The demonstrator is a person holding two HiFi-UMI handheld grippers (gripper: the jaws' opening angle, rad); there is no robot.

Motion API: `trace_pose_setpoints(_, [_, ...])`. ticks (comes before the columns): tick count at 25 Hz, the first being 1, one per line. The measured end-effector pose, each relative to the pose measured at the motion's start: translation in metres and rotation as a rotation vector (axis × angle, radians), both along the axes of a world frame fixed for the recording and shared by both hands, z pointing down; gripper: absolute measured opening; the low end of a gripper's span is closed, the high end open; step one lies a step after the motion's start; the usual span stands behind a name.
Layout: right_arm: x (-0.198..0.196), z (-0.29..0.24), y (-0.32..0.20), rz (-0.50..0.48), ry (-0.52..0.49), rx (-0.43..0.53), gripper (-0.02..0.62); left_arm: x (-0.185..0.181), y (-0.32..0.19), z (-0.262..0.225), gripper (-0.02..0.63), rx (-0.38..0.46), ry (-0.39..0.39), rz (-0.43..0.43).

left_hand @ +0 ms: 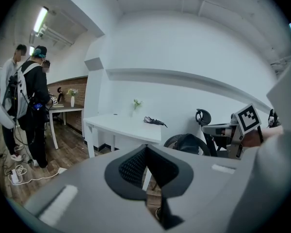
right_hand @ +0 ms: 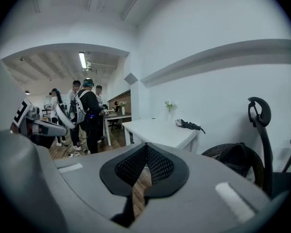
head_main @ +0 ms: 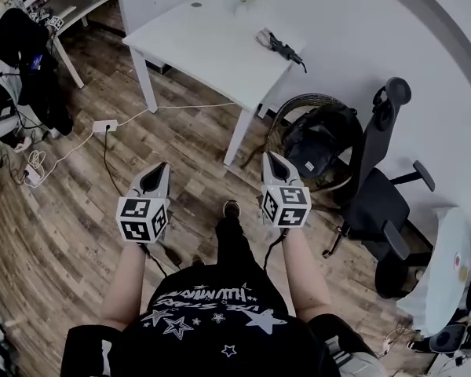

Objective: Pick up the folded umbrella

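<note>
Presumably light, with slippery fabric over a stiff shaft, the folded umbrella (head_main: 281,47) lies on the white table (head_main: 204,45) at the head view's upper middle, best pinched across its bundled middle, while the left gripper (head_main: 154,181) and right gripper (head_main: 276,170) sit clenched on nothing.

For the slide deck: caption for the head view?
Left hand-held gripper and right hand-held gripper shut, empty; folded umbrella lies on white table ahead.

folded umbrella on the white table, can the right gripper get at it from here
Probably not yet: the folded umbrella lies on the wall side of the white table, and the right gripper hangs short of it, jaws together. Nothing blocks the way.
</note>
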State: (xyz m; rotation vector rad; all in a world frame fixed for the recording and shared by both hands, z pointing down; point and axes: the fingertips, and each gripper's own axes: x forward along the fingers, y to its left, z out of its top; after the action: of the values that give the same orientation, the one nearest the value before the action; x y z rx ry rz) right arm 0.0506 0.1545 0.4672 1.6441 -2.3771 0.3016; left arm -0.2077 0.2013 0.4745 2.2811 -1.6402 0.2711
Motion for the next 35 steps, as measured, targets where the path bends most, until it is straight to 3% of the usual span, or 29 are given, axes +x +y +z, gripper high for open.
trace_pose_setpoints(15, [0.034,0.013,-0.196,-0.058,-0.041,-0.027,0.017,0.046,-0.175,-0.001,0.003,-0.005,-0.036,-0.030])
trace_pose_setpoints(25, [0.056,0.017,-0.306,-0.122,-0.007,-0.042,0.017,0.080,-0.280,-0.006,0.003,0.005,-0.047,-0.056])
trace_pose_setpoints(35, [0.094,0.040,-0.384,-0.111,0.068,-0.154,0.018,0.109,-0.339,0.002,0.003,-0.032,-0.031,-0.069])
